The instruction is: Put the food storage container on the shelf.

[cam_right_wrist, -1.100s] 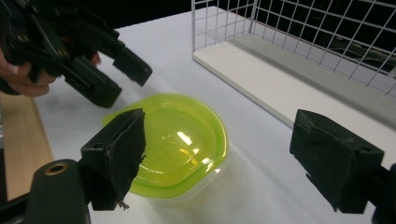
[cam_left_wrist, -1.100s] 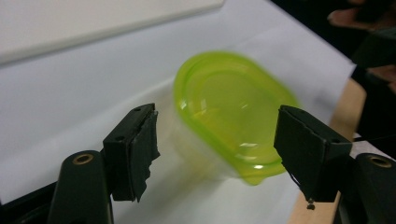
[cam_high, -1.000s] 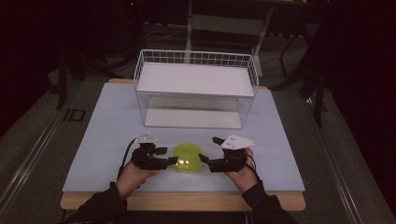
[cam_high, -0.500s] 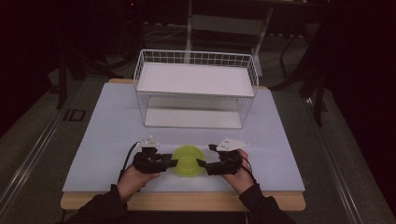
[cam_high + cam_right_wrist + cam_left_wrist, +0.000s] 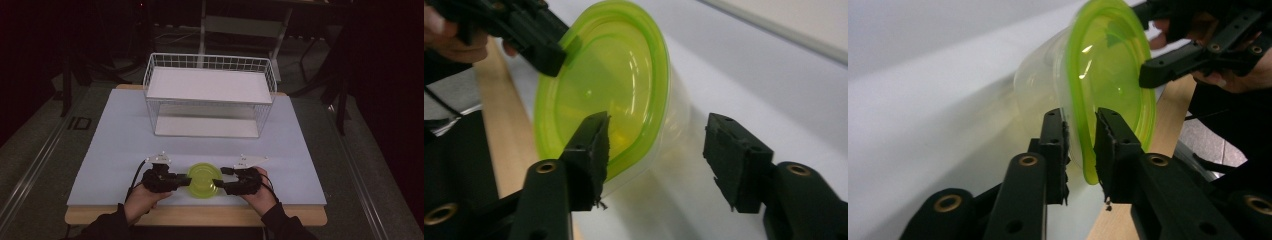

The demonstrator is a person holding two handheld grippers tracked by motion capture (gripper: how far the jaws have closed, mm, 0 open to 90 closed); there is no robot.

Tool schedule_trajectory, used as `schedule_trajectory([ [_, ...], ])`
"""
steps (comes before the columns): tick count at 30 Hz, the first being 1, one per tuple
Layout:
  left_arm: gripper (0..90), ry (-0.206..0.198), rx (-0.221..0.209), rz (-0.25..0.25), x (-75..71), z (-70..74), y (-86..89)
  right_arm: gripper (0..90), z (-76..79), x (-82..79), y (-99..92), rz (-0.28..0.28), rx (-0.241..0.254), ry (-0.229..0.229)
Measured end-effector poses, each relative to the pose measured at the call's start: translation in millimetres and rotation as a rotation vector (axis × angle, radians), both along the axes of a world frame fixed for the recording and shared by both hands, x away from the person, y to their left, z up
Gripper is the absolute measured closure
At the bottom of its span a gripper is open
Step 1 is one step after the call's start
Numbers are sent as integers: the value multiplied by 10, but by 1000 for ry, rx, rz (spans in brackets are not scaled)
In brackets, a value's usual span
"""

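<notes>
A clear tub (image 5: pixel 1040 97) with a lime-green lid (image 5: pixel 203 180) is near the table's front edge, between both hands. In the left gripper view the tub is tipped on its side and my left gripper (image 5: pixel 1080 150) is shut on the lid's rim (image 5: pixel 1088 165). My right gripper (image 5: pixel 658 152) is open. One jaw stands in front of the green lid (image 5: pixel 599 85) and the other beside the clear wall (image 5: pixel 676 120), neither pressing. In the high view the left gripper (image 5: pixel 186 182) meets the lid from the left and the right gripper (image 5: pixel 222 187) from the right.
A white wire basket (image 5: pixel 210 95) with a solid shelf stands at the back of the pale mat (image 5: pixel 115 135). The wooden table edge (image 5: pixel 200 216) runs just under the hands. Dark floor surrounds the table.
Both hands and the tub have drifted a little toward the front edge of the table. The left gripper's hold on the lid looks the same.
</notes>
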State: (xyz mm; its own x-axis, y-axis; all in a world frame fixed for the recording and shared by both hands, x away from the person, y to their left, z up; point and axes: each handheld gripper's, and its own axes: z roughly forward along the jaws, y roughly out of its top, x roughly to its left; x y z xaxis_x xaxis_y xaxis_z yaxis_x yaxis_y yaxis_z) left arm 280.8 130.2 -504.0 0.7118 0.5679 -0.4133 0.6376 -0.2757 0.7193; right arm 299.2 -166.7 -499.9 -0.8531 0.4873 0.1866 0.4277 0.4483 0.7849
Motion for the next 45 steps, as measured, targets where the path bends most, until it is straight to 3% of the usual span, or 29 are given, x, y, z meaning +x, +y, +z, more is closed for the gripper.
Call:
schedule_trajectory([
  [2, 793, 10, -3, -3, -28, -5, 5, 556, -7, -66, 5, 20, 0, 28],
  [4, 805, 8, 9, -14, -55, -8, 9, 561, -11, -113, 16, 29, -7, 28],
  [9, 809, 4, 26, -19, -124, -16, 11, 617, -22, -181, -3, 1, 15, 60],
  [12, 807, 31, 9, -17, -133, -29, 30, 671, -6, -203, -7, -17, 20, 58],
  [16, 804, 19, -11, -9, -159, -39, 31, 764, 43, -207, -22, -48, 50, 36],
  [20, 790, 4, -25, -13, -170, -29, 20, 803, 51, -165, -34, -73, 60, 30],
  [25, 771, 1, 4, -12, -166, -10, 24, 807, 70, -151, 7, -73, 47, 5],
  [35, 775, 96, 42, 54, -174, 0, 47, 776, 90, -159, 101, -52, 55, -12],
  [38, 800, 75, 59, 76, -215, -2, 43, 754, 85, -192, 115, -44, 50, -13],
  [45, 807, 76, 50, 87, -240, -14, 39, 710, 15, -232, 92, -38, 35, 21],
])
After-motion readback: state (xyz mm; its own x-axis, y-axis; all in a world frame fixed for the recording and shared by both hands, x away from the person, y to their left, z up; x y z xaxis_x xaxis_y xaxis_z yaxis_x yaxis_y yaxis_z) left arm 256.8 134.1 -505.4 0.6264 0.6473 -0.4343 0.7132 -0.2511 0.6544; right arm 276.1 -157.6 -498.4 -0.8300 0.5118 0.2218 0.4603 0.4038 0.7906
